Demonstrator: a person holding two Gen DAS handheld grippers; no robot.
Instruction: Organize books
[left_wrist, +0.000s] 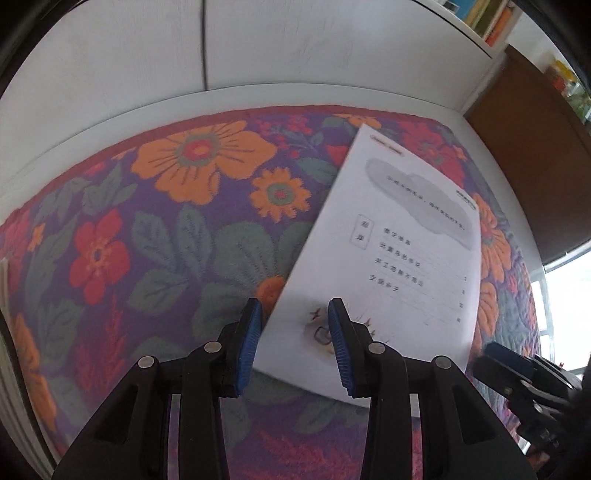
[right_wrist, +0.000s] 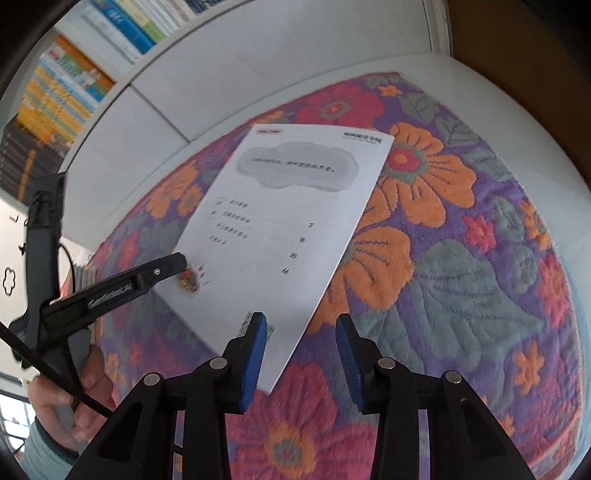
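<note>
One thin white booklet (left_wrist: 391, 258), its upper face printed with a grey cloud shape and four short lines of black text, lies tilted on a quilted cloth (left_wrist: 155, 229) patterned with orange and red flowers and green leaves on purple. The cloth covers a white worktop (left_wrist: 110, 114) that stands against white cabinet doors (left_wrist: 110, 48).

Two tools are in play. The left hand-held gripper (left_wrist: 293, 347), black with blue ribbed pads, has its jaws partly apart over the booklet's near-left corner; the paper's edge sits between the pads, but whether they press on it cannot be told. In the right wrist view a hand (right_wrist: 70, 398) holds this tool's handle, and its tip lies at the booklet's edge beside a small orange drawing.

The right hand-held gripper (right_wrist: 301, 354) is also partly open. Its left pad overlaps the booklet's near corner, the right pad stands over bare cloth, and nothing is clamped.

Rows of upright books (right_wrist: 62, 85), orange, blue and white, fill shelves above the cabinet; they are too blurred to count.
</note>
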